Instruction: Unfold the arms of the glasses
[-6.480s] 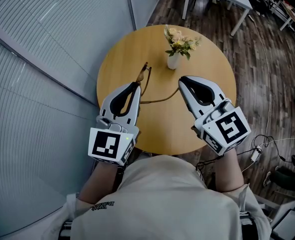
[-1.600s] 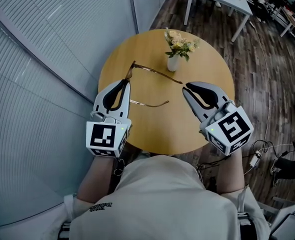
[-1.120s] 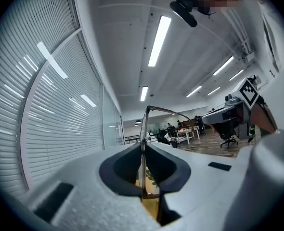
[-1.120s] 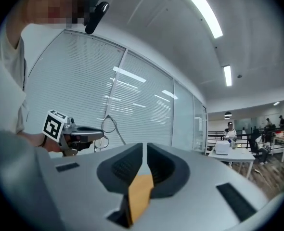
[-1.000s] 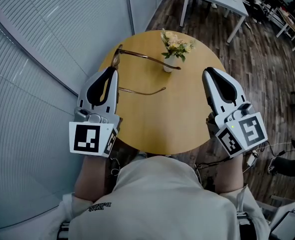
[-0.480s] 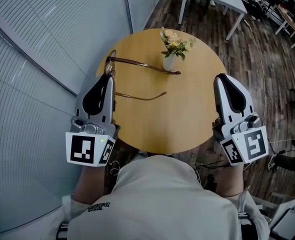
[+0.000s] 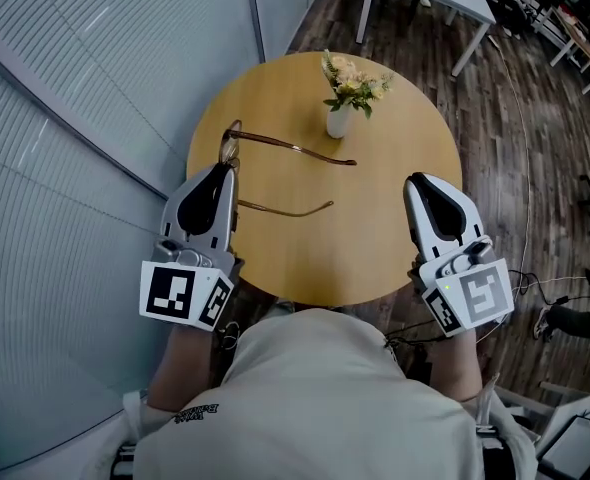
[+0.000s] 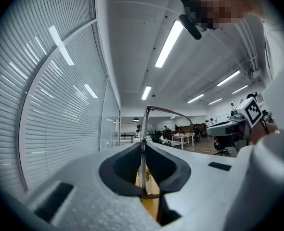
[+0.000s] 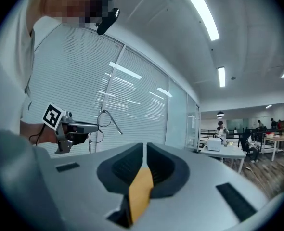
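Jaws of the left gripper (image 7: 225, 168) pinch the glasses (image 7: 295, 149) by the frame, arms spread above the round surface (image 7: 375, 228); the right gripper (image 7: 415, 180) is closed, empty. That thin pinch might twist loose, dropping them.

The thin brown wire-framed glasses (image 7: 295, 149) are held between the jaws of the left gripper (image 7: 225, 170), over the round wooden table (image 7: 375, 248), with both arms stretched rightward. The right gripper (image 7: 416, 182) is kept well apart from them. The small white vase of flowers (image 7: 341, 120) is set beyond both grippers, just behind the farther arm.
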{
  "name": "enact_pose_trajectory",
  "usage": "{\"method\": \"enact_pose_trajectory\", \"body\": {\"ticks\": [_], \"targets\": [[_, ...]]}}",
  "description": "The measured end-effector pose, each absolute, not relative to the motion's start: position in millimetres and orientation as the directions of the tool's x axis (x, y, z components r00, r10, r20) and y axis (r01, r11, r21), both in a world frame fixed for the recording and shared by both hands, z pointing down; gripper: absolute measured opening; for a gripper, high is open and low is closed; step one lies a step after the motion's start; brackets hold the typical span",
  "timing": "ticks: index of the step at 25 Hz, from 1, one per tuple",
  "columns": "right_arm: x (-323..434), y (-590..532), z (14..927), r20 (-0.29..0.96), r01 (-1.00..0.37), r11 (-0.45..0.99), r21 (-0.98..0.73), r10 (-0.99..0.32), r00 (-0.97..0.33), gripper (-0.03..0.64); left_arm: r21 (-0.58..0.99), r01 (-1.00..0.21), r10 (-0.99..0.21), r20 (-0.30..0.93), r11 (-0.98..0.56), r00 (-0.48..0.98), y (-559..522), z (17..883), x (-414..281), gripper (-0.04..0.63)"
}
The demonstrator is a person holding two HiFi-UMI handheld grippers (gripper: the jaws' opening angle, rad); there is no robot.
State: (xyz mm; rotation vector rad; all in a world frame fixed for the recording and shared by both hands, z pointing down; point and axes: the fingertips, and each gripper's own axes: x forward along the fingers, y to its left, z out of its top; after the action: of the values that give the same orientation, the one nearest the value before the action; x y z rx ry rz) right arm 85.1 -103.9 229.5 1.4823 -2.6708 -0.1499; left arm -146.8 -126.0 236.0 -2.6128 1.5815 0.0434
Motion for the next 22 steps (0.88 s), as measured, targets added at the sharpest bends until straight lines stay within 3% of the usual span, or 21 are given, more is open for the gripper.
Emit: {"method": "enact_pose_trajectory", "body": {"ticks": [22], "targets": [[54, -117, 269, 0.127, -0.781, 0.618, 0.087, -0.785, -0.607, 0.043, -0.005, -0.890, -0.890, -0.006, -0.457, 0.457, -138, 266, -156, 0.041]]}}
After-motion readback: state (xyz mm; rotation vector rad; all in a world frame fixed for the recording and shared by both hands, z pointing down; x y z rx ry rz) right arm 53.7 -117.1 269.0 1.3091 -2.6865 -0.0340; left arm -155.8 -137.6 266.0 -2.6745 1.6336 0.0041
